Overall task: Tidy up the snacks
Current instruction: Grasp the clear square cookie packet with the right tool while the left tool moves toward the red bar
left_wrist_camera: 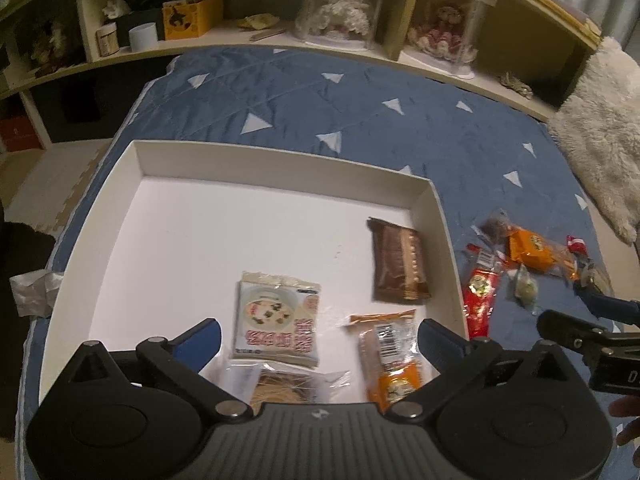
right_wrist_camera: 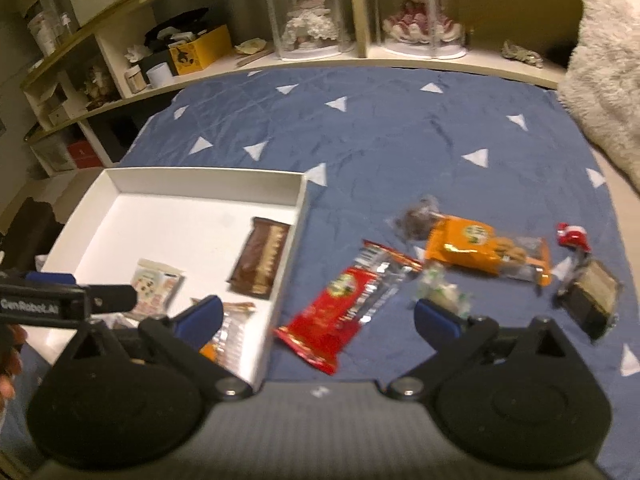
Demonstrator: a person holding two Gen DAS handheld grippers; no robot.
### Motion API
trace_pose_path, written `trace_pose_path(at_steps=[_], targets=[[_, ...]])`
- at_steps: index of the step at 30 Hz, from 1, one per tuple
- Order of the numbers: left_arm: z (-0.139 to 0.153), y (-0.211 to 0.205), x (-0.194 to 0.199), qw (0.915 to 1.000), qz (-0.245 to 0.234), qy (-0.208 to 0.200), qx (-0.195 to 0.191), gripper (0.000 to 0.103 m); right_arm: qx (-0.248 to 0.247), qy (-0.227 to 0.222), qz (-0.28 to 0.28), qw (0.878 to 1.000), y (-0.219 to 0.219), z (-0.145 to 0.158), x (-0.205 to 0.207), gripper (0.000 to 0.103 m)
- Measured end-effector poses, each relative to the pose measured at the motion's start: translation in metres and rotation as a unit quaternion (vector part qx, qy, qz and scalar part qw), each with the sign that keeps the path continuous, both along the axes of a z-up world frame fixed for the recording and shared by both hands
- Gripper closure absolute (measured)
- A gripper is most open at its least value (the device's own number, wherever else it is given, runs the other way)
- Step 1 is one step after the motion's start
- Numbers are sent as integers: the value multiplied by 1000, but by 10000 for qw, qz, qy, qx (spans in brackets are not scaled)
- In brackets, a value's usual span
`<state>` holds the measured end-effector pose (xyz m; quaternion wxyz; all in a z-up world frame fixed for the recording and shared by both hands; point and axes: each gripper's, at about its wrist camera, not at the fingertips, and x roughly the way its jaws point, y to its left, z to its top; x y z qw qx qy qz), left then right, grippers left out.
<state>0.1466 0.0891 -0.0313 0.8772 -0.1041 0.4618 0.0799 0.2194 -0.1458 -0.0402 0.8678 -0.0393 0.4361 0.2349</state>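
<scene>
A white box (left_wrist_camera: 280,164) lies on the blue quilt. Inside it are a brown chocolate packet (left_wrist_camera: 400,266), a white printed sachet (left_wrist_camera: 278,320), an orange-and-clear bar packet (left_wrist_camera: 390,360) and a clear cracker packet (left_wrist_camera: 280,386). My left gripper (left_wrist_camera: 320,334) hangs open above the box's near end, holding nothing. My right gripper (right_wrist_camera: 318,312) is open too, over the quilt just right of the box (right_wrist_camera: 208,174). A red packet (right_wrist_camera: 340,312) lies below it, untouched. Farther right lie an orange packet (right_wrist_camera: 472,250), a small green-white sweet (right_wrist_camera: 440,292) and a dark packet (right_wrist_camera: 592,300).
A low shelf (right_wrist_camera: 360,62) runs along the far side with two cased dolls (right_wrist_camera: 308,12), a yellow box (right_wrist_camera: 200,50) and jars. A fluffy white throw (right_wrist_camera: 600,60) covers the far right corner. A small red-white wrapper (right_wrist_camera: 572,236) lies near the orange packet.
</scene>
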Motion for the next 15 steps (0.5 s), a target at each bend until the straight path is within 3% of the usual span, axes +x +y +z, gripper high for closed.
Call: trace_pose_path(at_steps=[10,15], targets=[[-2,-34,13,9997,-130,-197,-58,0,-207,-161,-498,9984,-62,2,9,1],[-5,-56,20,9969,-569,-436,-335,0,-244,-235,-802,9962,-94,-1,19,1]])
